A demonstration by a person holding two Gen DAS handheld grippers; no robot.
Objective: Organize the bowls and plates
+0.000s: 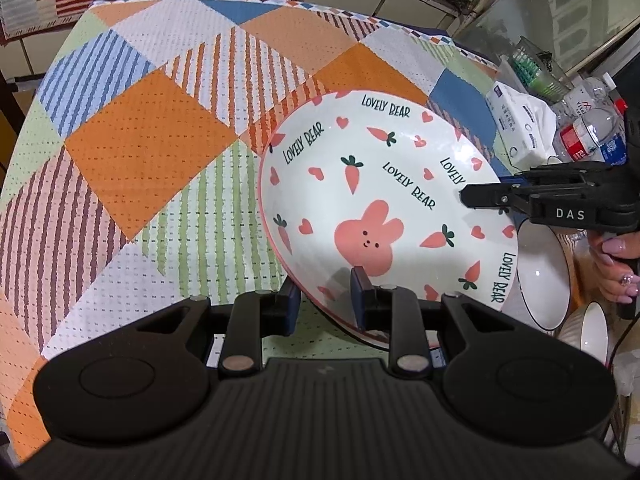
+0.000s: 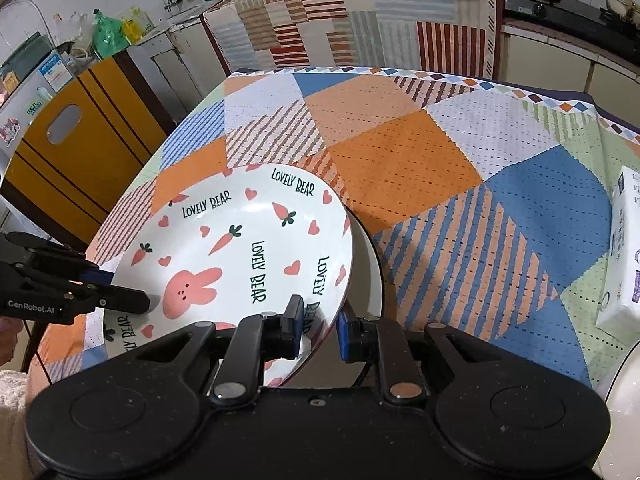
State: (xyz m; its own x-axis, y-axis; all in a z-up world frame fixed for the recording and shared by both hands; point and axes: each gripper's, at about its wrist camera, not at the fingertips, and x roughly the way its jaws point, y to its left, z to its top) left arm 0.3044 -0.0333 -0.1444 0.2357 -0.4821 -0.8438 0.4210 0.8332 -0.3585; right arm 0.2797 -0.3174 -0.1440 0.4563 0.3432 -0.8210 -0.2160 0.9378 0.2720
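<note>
I had the rabbit plate (image 1: 384, 208) tilted above the checked tablecloth (image 1: 152, 152), my left gripper (image 1: 324, 300) and right gripper (image 2: 319, 330) both clamped on its rim (white bowls (image 1: 548, 276) beside it unsorted), so most remained.

Even indoor light falls on the checked tablecloth (image 1: 152, 152); soft glare sits on the plate (image 2: 240, 248) beyond the fingers. Fisheye edges bend and darken; focus is sharp.
</note>
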